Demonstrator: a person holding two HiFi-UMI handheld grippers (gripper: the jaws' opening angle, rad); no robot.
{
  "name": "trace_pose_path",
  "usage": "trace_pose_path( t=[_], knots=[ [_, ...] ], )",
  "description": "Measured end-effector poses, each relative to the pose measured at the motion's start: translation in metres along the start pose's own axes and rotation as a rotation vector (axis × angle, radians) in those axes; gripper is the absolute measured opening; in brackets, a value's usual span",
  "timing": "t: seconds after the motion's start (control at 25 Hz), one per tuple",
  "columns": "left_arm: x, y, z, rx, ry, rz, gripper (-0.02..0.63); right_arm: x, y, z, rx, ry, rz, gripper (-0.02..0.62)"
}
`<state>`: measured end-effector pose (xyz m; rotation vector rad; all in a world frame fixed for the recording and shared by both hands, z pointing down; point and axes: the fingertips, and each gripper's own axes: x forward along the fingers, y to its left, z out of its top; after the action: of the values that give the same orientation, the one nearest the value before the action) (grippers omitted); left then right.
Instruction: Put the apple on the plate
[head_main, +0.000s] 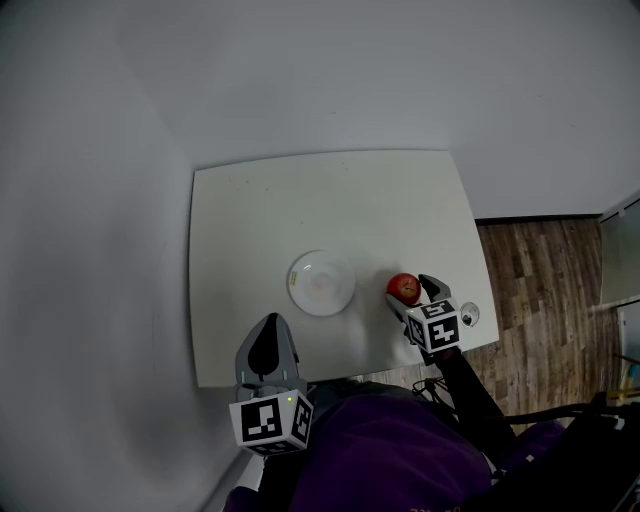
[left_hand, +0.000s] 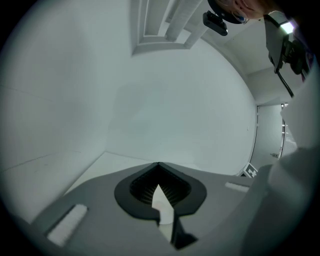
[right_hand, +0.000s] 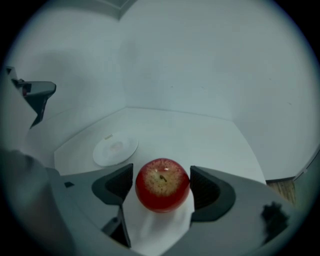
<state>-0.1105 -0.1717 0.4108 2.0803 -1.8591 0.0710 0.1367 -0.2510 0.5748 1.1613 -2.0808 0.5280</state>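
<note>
The white table (head_main: 330, 200) filled the middle of the head view. The left gripper (left_hand: 158, 166) hung over its near edge, jaws closed together on nothing. The right gripper (right_hand: 161, 172) pointed down at the table's right side, jaws spread wide. The white plate (head_main: 321, 282) sat near the centre. The red apple (head_main: 403, 288) rested on the table right of the plate, between the right jaws

Soft even light, faint shadows; fisheye edges darken and bend; the apple (right_hand: 162, 184) shows slight glare.
</note>
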Motion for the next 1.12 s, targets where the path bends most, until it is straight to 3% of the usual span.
trace_pose_path(
  t=[0.68, 1.12],
  knots=[
    [-0.003, 0.002, 0.001, 0.005, 0.000, 0.015, 0.008, 0.001, -0.001, -0.002, -0.050, 0.032, 0.009, 0.344],
    [-0.013, 0.014, -0.002, -0.024, -0.022, 0.065, 0.008, 0.004, 0.014, 0.027, -0.105, -0.036, 0.035, 0.342]
  ],
)
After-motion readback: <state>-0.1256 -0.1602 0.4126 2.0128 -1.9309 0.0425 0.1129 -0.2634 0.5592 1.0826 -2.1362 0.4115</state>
